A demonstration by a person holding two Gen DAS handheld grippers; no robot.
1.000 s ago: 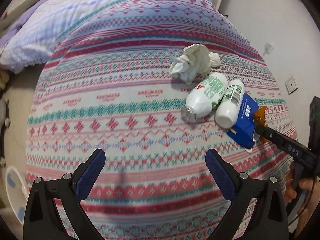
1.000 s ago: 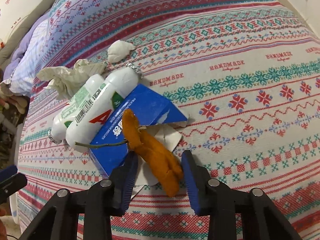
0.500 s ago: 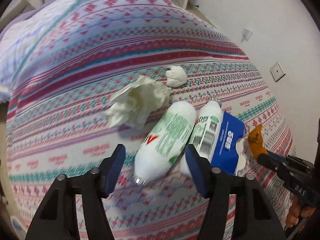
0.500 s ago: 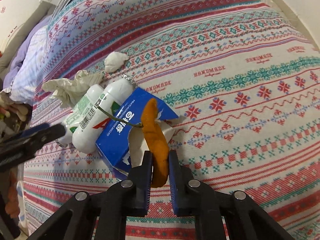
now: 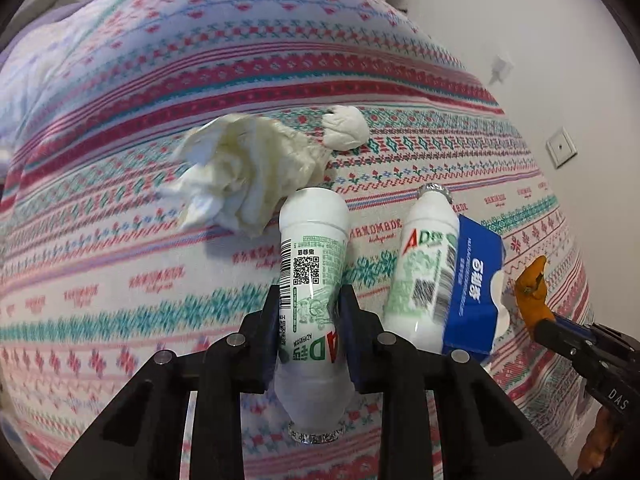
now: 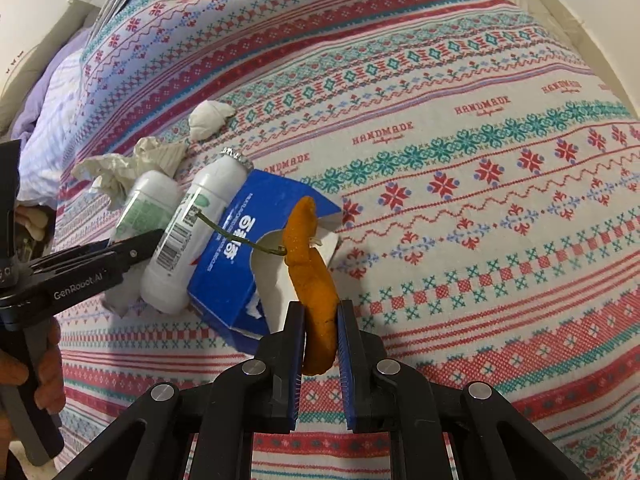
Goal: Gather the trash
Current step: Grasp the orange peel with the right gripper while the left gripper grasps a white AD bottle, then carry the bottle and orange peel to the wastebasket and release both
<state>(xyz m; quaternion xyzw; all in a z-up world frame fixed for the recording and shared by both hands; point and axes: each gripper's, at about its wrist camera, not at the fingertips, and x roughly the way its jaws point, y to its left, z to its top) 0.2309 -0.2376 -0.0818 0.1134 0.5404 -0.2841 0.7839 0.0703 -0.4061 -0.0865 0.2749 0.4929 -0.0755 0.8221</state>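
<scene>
The left gripper [image 5: 308, 320] is closing on a bottle [image 5: 312, 276] lying on the bed [image 5: 120, 280]; its smooth, round body could squirt free. The right gripper [image 6: 318, 344] is clamped on an orange peel [image 6: 310, 268], whose stem [image 6: 232, 236] reaches over the near box [image 6: 248, 248] and could drag it.
</scene>
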